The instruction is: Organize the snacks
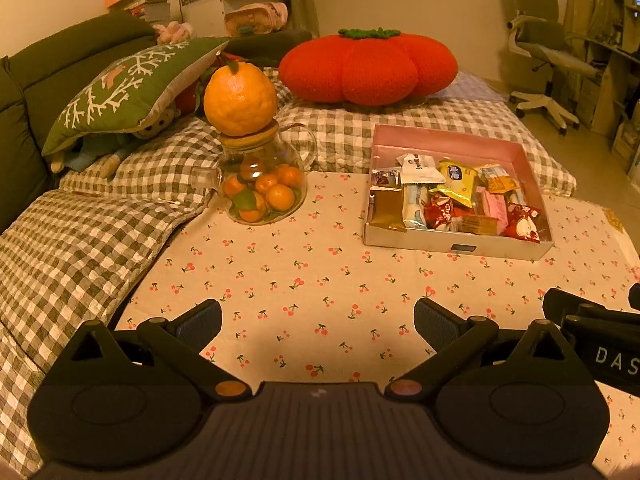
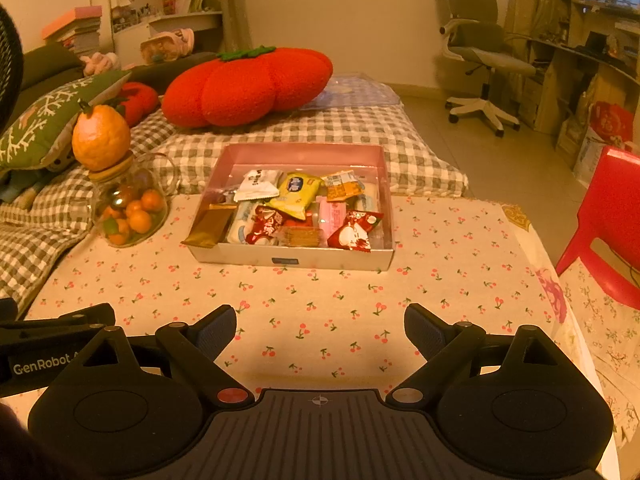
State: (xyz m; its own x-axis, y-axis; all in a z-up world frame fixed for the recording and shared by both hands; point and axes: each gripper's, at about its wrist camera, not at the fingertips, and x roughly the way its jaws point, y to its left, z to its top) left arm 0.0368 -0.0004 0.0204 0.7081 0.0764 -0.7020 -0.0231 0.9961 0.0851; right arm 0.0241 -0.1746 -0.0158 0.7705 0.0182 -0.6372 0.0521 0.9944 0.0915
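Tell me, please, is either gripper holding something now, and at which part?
Nothing is held. The left gripper and the right gripper both stand open over the cherry tablecloth, short of the snack box.

Office chair [image 2: 476,56] beside cluttered desk [image 2: 592,64]

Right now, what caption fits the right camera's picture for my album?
Open right gripper waits over the cherry tablecloth, facing a snack box beside a glass jar topped with an orange.
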